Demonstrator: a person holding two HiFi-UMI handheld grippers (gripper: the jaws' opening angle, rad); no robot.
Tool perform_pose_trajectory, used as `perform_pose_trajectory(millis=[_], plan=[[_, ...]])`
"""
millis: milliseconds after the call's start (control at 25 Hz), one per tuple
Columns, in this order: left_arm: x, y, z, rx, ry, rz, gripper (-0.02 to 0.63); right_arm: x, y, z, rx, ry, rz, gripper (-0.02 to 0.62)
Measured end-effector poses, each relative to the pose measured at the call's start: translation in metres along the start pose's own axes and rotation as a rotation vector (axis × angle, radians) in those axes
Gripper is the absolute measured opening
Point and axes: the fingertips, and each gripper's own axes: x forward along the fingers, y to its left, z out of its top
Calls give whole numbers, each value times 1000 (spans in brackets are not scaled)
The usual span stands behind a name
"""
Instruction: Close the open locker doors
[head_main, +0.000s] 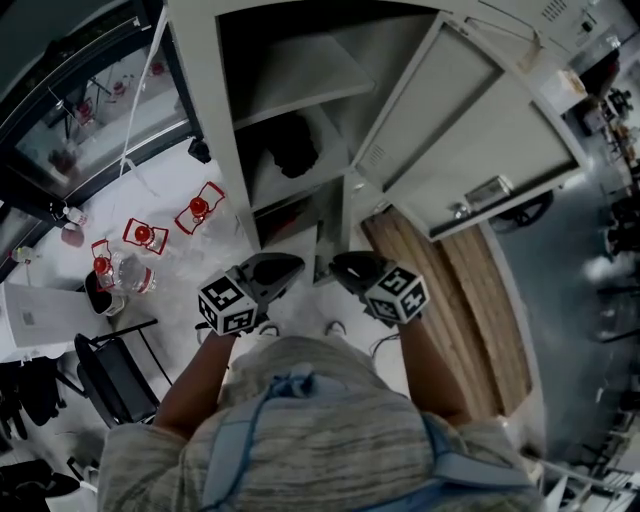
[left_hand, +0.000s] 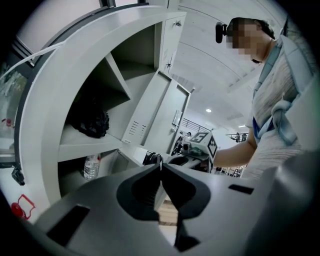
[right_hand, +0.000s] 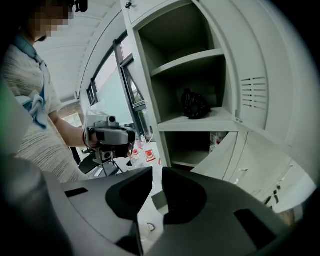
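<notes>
Pale floor (head_main: 170, 180) surrounds the locker (head_main: 215, 120), whose door (head_main: 480, 130) stands wide open at right. The left tool (head_main: 282, 267) is clenched on nothing; the right tool (head_main: 345, 265) is a slit apart, empty. A hard shove could bounce the door back open.
</notes>
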Motion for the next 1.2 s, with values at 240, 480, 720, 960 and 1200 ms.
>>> perform_pose_trajectory(millis=[240,480,720,960,1200], plan=[[-18,9,-2,-4,3,6,3,-17,-17,16,35,-68,-113,63],[-14,9,-2,0,10,-20,3,-32,-20,2,78,-46,-141,71],[-3,4,-3,8,13,-42,3,-27,-13,-25,116,14,-103,83],[-2,1,-8,1,18,-35,3,-17,-8,-25,165,8,-46,83],[-14,2,-10,-14,12,-2,3,-2,0,-16,187,-2,1,83]])
